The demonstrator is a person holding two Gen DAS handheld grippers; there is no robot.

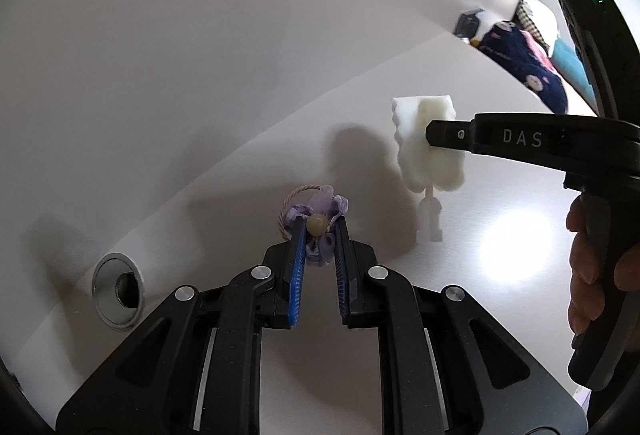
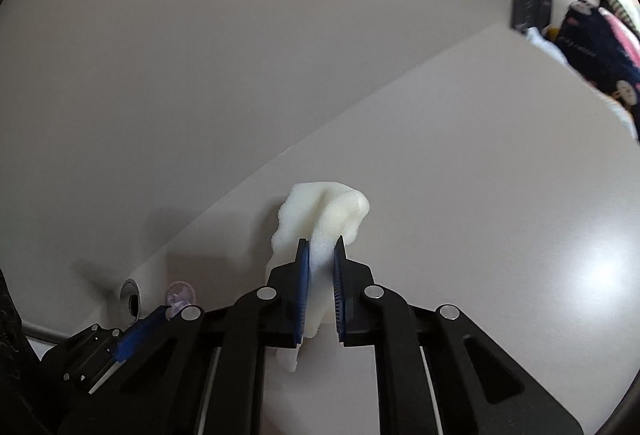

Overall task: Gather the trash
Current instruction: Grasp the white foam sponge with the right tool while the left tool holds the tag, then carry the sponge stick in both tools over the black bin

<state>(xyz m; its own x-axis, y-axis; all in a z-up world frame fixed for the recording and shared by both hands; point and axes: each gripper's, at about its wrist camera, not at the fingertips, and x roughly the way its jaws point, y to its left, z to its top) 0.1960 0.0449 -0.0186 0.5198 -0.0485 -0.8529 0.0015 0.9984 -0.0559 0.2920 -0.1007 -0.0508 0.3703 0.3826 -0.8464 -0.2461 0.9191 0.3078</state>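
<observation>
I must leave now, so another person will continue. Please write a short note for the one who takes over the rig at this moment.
Left gripper: jaws shut on the purple fabric hair tie with a beige bead, just above the white table.
Right gripper: jaws shut on the white crumpled foam piece.
Done: both items are gripped.
Left: put both in the trash; no bin shows in either view.

Soft light is falling from above; glare is shining on the tabletop near its right edge, shadows are lying leftward, fisheye edges are bending darkly.
</observation>
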